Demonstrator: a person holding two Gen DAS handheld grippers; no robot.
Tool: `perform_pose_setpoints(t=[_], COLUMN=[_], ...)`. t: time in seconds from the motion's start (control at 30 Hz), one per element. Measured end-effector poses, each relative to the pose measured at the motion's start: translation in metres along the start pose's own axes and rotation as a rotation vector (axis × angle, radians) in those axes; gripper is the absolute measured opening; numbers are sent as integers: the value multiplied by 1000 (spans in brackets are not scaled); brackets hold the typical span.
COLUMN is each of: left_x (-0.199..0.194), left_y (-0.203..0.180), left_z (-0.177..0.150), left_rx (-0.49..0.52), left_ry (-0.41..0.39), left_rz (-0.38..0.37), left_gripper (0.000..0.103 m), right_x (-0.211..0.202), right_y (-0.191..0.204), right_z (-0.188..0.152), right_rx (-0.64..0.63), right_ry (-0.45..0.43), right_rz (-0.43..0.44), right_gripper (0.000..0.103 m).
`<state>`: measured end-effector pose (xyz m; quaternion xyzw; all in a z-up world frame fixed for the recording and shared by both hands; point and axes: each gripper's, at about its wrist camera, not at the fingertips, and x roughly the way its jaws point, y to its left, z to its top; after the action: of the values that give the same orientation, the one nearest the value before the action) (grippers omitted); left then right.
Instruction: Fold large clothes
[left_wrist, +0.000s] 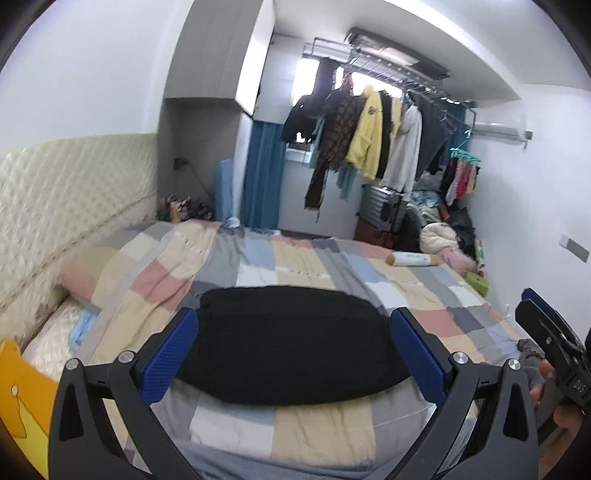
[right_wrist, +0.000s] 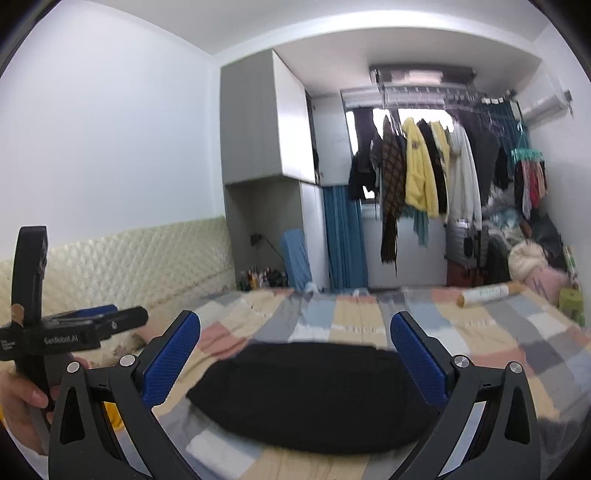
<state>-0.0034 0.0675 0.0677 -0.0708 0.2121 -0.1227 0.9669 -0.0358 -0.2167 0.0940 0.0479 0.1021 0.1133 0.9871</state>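
A black garment (left_wrist: 291, 343) lies folded into a flat oblong on the checked bedspread (left_wrist: 258, 266), near the bed's front edge. It also shows in the right wrist view (right_wrist: 310, 395). My left gripper (left_wrist: 295, 325) is open and empty, held above and in front of the garment, not touching it. My right gripper (right_wrist: 295, 328) is open and empty too, raised above the garment. Each gripper shows at the edge of the other's view: the right one (left_wrist: 550, 332), the left one (right_wrist: 85, 325).
A cream padded headboard (left_wrist: 55, 199) runs along the left. A paper roll (left_wrist: 412, 259) lies on the far right of the bed. Clothes hang on a rack (left_wrist: 373, 129) by the window. A suitcase (left_wrist: 382, 210) and piled laundry (left_wrist: 443, 236) stand beyond the bed.
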Motion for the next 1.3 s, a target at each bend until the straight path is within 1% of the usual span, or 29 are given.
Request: perform_pose_setpoints(t=[0.1, 0.13, 0.2, 0.3, 0.37, 0.5, 0.63, 0.7, 0.8, 0.93, 1.07, 1.3], left_x=[0, 1, 3, 10, 13, 19, 23, 25, 29, 32, 35, 35], left_y=[-1, -3, -4, -4, -4, -4, -2, -2, 0, 0, 1, -1], left_z=[-15, -21, -29, -41, -49, -65, -79, -85, -94, -104, -107, -109], left_rx=[5, 17, 36, 29, 35, 40, 37, 35, 27, 41, 33, 37], left_ry=[20, 24, 32, 67, 78, 101, 118, 128, 149, 183, 201, 199], left_rz=[25, 48, 71, 72, 93, 124, 142, 158, 157, 175, 178, 178], left_gripper=[103, 103, 103, 103, 103, 103, 103, 103, 103, 103, 103, 103], right_x=[-2, -2, 0, 6, 9, 10, 9, 8, 9, 12, 15, 18], right_y=[-1, -2, -5, -9, -11, -16, -18, -18, -15, -14, -12, -16], right_z=[-17, -22, -33, -54, -65, -83, -92, -96, -100, -107, -115, -120], right_rx=[9, 16, 35, 56, 55, 74, 94, 84, 58, 48, 47, 53], right_ry=[24, 34, 59, 115, 149, 180, 193, 200, 209, 230, 255, 276], right_rz=[-28, -36, -40, -61, -68, -90, -88, -91, -107, -105, -97, -111], right_gripper=[103, 103, 103, 103, 103, 103, 103, 103, 103, 103, 103, 103])
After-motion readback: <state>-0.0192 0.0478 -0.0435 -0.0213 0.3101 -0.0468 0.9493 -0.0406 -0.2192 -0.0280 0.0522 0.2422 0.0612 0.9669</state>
